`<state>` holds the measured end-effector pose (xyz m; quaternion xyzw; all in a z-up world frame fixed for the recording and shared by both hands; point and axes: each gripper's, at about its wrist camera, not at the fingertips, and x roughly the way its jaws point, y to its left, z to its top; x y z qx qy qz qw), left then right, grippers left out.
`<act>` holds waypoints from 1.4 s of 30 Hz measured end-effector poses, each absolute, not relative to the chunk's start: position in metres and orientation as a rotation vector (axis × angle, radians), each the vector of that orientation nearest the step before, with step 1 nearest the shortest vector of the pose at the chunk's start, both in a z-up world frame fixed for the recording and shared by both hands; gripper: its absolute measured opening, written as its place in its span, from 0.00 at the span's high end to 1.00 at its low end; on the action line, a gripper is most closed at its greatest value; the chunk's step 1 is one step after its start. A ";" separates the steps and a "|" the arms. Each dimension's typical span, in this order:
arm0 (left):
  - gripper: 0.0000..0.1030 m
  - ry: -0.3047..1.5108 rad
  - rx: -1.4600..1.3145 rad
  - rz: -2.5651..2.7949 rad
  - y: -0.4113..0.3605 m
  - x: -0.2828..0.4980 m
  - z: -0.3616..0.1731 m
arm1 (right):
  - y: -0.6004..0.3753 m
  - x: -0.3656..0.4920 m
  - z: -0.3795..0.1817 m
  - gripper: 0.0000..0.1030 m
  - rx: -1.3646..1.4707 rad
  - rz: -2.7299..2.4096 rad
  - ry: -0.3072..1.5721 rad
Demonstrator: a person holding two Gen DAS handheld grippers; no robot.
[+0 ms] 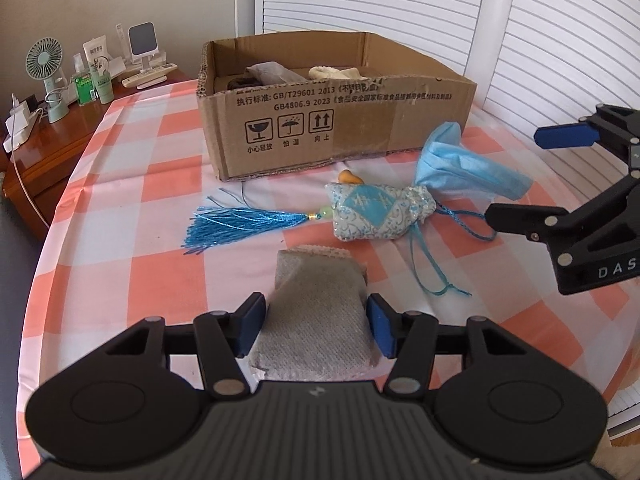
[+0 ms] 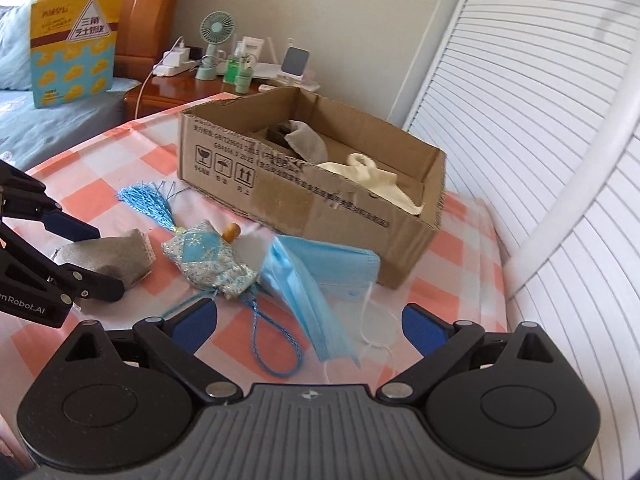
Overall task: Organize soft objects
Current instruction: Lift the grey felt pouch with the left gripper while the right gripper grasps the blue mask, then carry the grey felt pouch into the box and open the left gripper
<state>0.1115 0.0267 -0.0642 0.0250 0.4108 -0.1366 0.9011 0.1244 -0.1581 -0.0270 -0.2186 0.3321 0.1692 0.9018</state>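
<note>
A grey sock (image 1: 316, 316), folded into a thick pad with a knitted weave and a paler lace-like cuff at its far end, lay on the checked cloth (image 1: 132, 184). Its long axis ran straight away from the left gripper (image 1: 316, 326), cuff end toward the box (image 1: 320, 120). The near half of the sock sat between the gripper's blue pads (image 1: 379, 330); the jaws were partly spread, with the pads right at the sock's sides, and whether they pressed it could not be told.

Just beyond the sock lay a blue-and-white sachet (image 1: 380, 214), lengthwise across the view, its blue tassel (image 1: 236, 226) fanned out to the left and its cords trailing right. A pale blue mask (image 2: 316, 280), pleated and crumpled, leaned against the sachet's right end and stretched toward the right gripper (image 2: 310, 326). That gripper's jaws were spread wide, with the mask's near end and white ear loop on the cloth between the pads, untouched.

The box stood behind everything, holding another grey sock (image 2: 306, 140) and a cream cloth (image 2: 372, 178).
</note>
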 end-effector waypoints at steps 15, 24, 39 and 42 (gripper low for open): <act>0.45 0.850 0.055 -0.282 0.026 0.113 -0.065 | -0.150 0.135 -0.039 0.78 -0.483 0.358 0.727; 0.42 0.851 0.070 -0.277 0.024 0.114 -0.065 | -0.151 0.134 -0.042 0.77 -0.475 0.373 0.733; 0.47 0.860 0.077 -0.271 0.022 0.116 -0.065 | -0.141 0.152 -0.048 0.80 -0.489 0.372 0.714; 0.53 0.860 0.073 -0.274 0.023 0.115 -0.065 | -0.144 0.149 -0.044 0.82 -0.474 0.366 0.705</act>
